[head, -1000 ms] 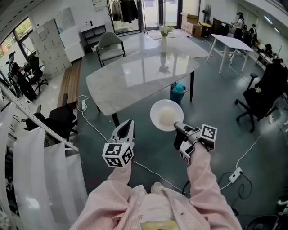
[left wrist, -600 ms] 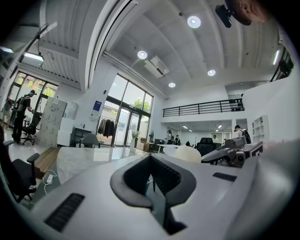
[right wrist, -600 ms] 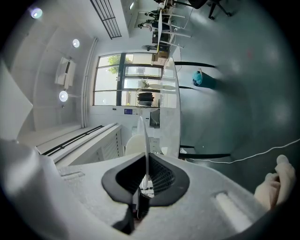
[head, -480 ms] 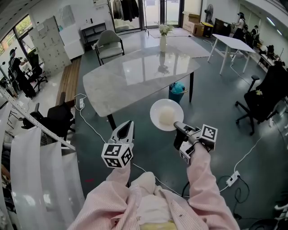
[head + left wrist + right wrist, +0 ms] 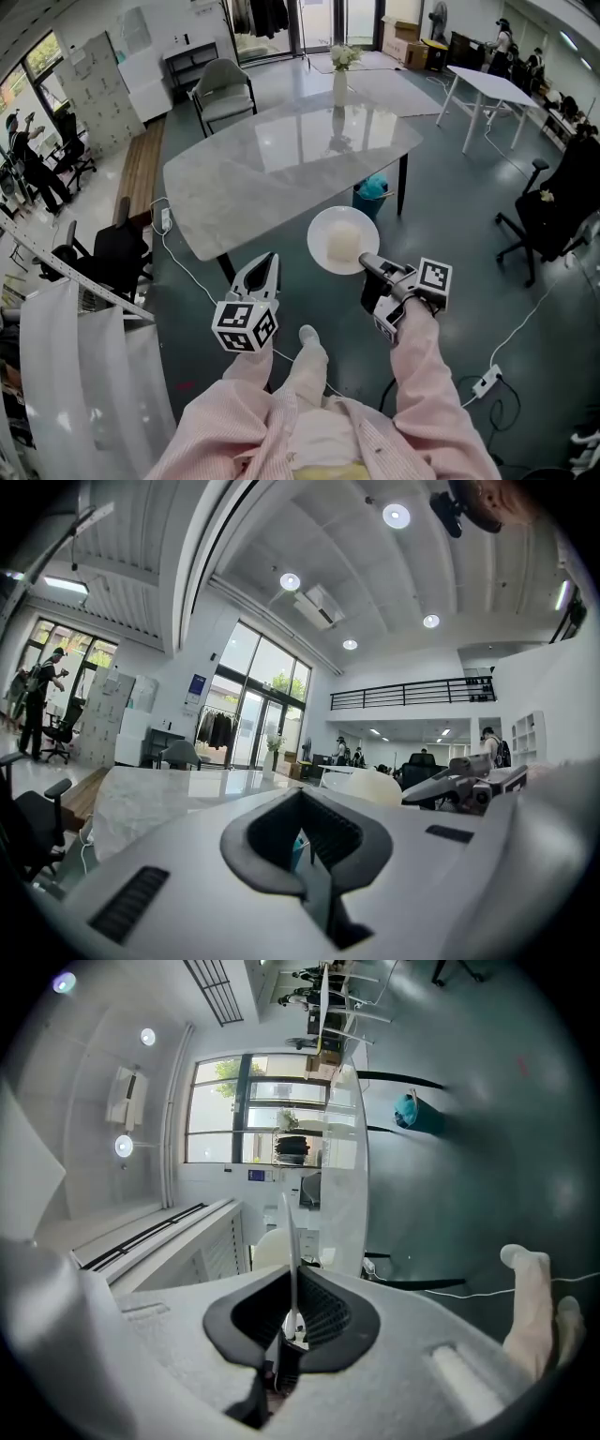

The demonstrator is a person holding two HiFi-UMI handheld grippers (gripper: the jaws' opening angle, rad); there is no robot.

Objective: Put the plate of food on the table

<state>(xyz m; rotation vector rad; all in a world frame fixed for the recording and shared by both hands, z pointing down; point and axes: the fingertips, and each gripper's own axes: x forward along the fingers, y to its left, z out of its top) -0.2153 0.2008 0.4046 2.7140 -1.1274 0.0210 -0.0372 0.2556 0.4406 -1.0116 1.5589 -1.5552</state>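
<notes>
We carry the plate [image 5: 322,228] by its near rim in the right gripper [image 5: 367,263], whose jaws are clamped on it; in the right gripper view the rim [image 5: 292,1241] stands edge-on between them. A pale mound of food [image 5: 344,244] lies on the plate. The plate hangs above the floor [image 5: 450,281], just short of the marble surface [image 5: 281,159]. The left gripper [image 5: 269,258] is beside it, its jaws closed on nothing.

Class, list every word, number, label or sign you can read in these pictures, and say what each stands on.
No text can be read in any view.
Blue sign on the wall: too small to read.
Poster on the wall: blurred.
Marker cubes: black-and-white squares only, no letters.
</notes>
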